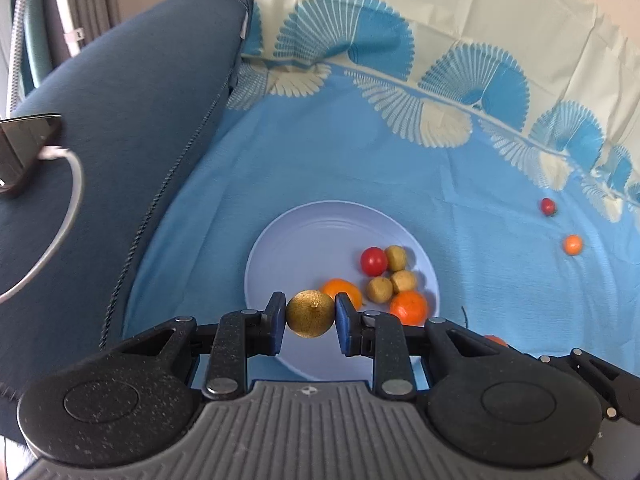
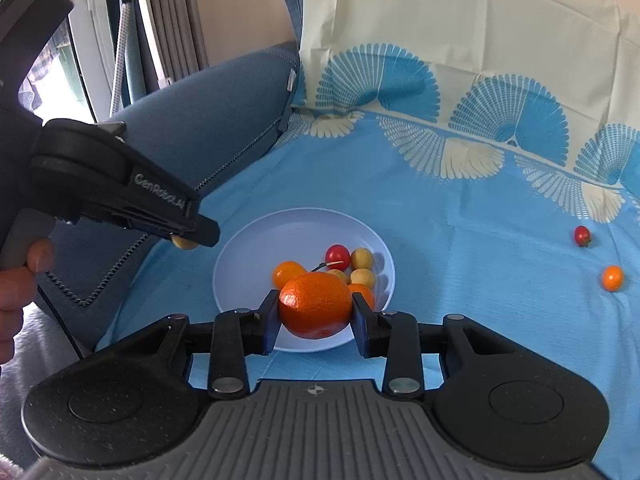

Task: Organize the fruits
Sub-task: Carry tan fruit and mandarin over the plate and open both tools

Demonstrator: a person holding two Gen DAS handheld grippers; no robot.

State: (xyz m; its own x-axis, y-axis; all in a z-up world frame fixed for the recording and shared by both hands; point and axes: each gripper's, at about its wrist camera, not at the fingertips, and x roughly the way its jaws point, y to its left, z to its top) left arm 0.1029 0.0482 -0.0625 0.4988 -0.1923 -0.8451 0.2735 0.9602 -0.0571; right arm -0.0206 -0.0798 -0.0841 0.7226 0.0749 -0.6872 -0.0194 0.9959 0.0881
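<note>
A pale blue plate (image 1: 296,248) lies on a blue cloth and holds a red cherry tomato (image 1: 373,260), several small yellow-brown fruits (image 1: 396,258) and two oranges (image 1: 409,307). My left gripper (image 1: 310,314) is shut on a yellow-brown round fruit (image 1: 310,314) above the plate's near edge. My right gripper (image 2: 315,312) is shut on a large orange (image 2: 315,306) above the plate (image 2: 256,256). The left gripper also shows in the right wrist view (image 2: 188,236), above the plate's left rim. A cherry tomato (image 1: 548,206) and a small orange fruit (image 1: 573,244) lie loose on the cloth at the right.
A dark blue cushion (image 1: 132,128) borders the cloth on the left, with a phone (image 1: 24,148) and white cable on it. A cream cloth (image 1: 440,8) rises at the back. A person's hand (image 2: 20,280) holds the left gripper.
</note>
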